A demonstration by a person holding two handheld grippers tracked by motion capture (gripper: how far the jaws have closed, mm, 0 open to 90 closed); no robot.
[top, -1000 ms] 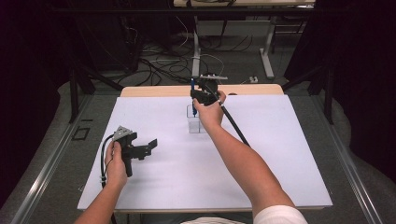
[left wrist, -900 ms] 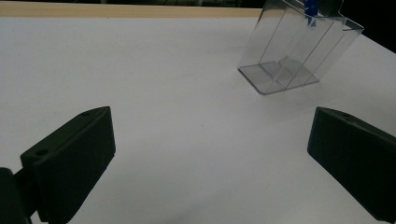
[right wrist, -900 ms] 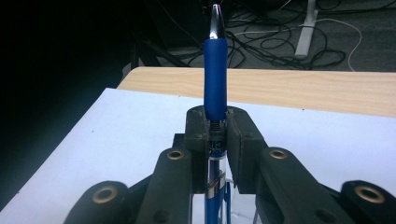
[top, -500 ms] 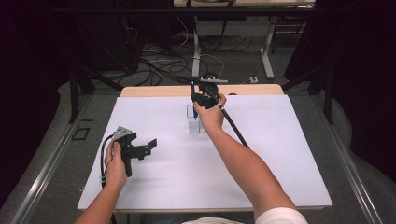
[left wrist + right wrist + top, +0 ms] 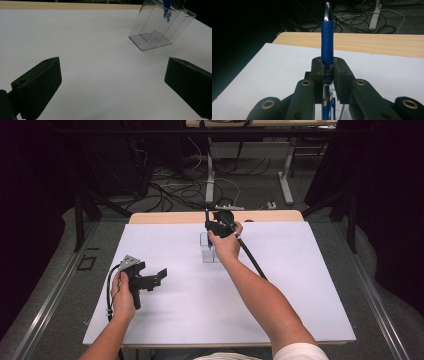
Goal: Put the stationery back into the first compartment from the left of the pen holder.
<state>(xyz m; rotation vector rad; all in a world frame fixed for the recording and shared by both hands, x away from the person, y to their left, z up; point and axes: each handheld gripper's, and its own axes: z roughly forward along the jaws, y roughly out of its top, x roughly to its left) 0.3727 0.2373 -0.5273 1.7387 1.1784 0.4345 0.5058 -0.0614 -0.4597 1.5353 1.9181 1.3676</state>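
Note:
A blue pen (image 5: pixel 327 45) stands upright with its silver tip up, and my right gripper (image 5: pixel 328 71) is shut on its barrel. In the high view that right gripper (image 5: pixel 214 226) hovers just over a clear plastic holder (image 5: pixel 208 252) near the table's far middle, with the pen's lower end (image 5: pixel 167 10) reaching into the holder (image 5: pixel 160 25). My left gripper (image 5: pixel 159 276) rests at the table's left, held level and open with nothing between its fingers (image 5: pixel 37 86).
A white sheet (image 5: pixel 300 285) covers most of the table, with a wooden strip (image 5: pixel 165 218) along its far edge. Cables and metal stand legs (image 5: pixel 210 175) lie on the floor beyond. The right gripper's cable (image 5: pixel 252 260) trails across the sheet.

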